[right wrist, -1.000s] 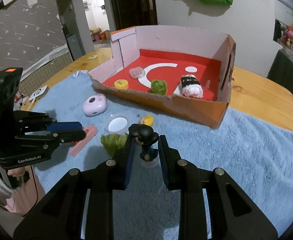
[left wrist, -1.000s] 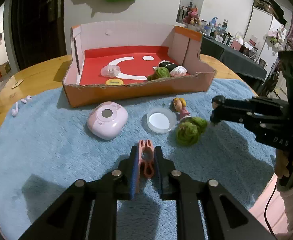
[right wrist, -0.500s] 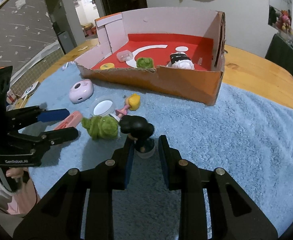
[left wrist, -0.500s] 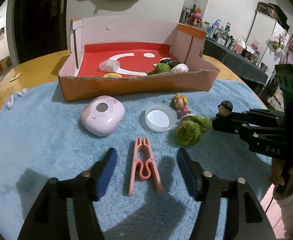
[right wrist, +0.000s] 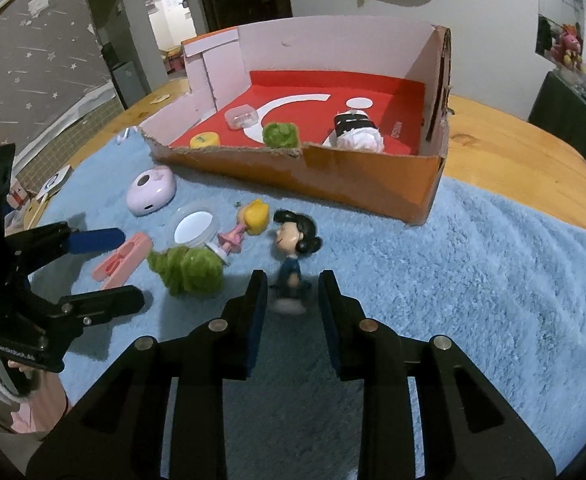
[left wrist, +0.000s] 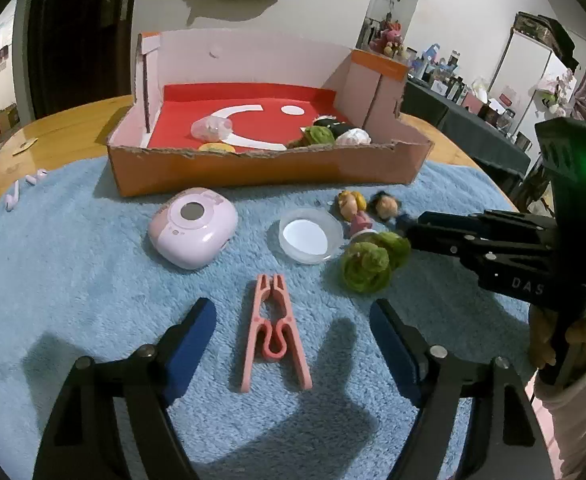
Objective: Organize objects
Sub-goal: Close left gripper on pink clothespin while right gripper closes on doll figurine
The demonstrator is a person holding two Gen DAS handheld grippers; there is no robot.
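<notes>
Between the left gripper's (left wrist: 293, 346) opening jaws a pink clothespin (left wrist: 275, 334) lies free on the blue mat (left wrist: 73, 280). "DAS" marks the right gripper (right wrist: 293, 292), clenched around a dark-haired figurine (right wrist: 293, 256); its view alone reads "GenRobot.AI".

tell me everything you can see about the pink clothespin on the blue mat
The pink clothespin looks like smooth one-piece plastic: two long arms joined by a looped spring bend near the middle, with notched tips at the far end. It lies flat on the fuzzy blue mat, tips pointing toward the cardboard box. It sits between the fingers of the left gripper, whose jaws are opening, and neither pad touches it. Only the mat touches it.
</notes>
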